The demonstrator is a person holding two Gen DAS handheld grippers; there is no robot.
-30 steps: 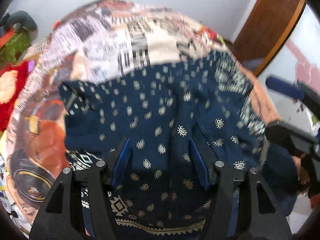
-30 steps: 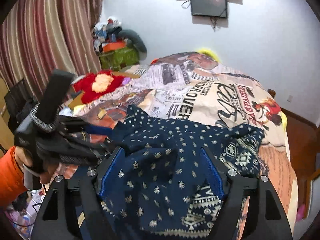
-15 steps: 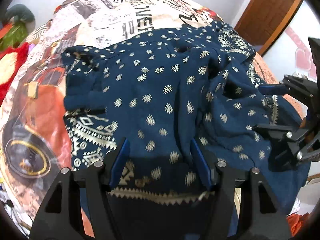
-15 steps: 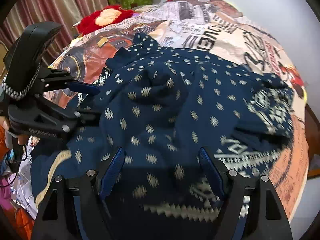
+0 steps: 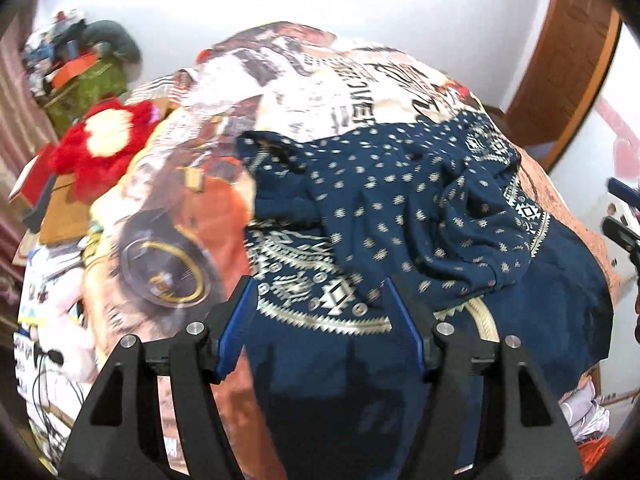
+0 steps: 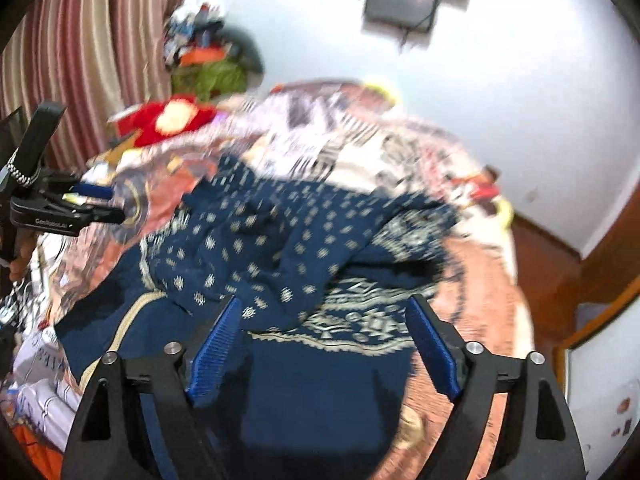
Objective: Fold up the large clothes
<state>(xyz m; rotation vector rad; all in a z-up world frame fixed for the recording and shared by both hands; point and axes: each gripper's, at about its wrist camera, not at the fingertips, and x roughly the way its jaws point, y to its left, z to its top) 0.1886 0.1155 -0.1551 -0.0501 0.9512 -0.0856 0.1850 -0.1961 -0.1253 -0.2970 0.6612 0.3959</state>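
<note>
Soft, limp navy gold-printed cloth garment (image 5: 400, 216) (best pinched at its six-o'clock hem); left gripper (image 5: 320, 316) gapes empty, right gripper (image 6: 324, 340) opening, empty.

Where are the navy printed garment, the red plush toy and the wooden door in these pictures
navy printed garment (image 5: 380, 208): left wrist view, on its dotted upper layer.
red plush toy (image 5: 100, 148): left wrist view, on its pale centre patch.
wooden door (image 5: 568, 52): left wrist view, on the brown panel at upper right.

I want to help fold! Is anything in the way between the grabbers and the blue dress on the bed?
Nothing visible. The blue dress lies right under the left gripper and the right gripper, whose jaws are opening with nothing pinched.
</note>
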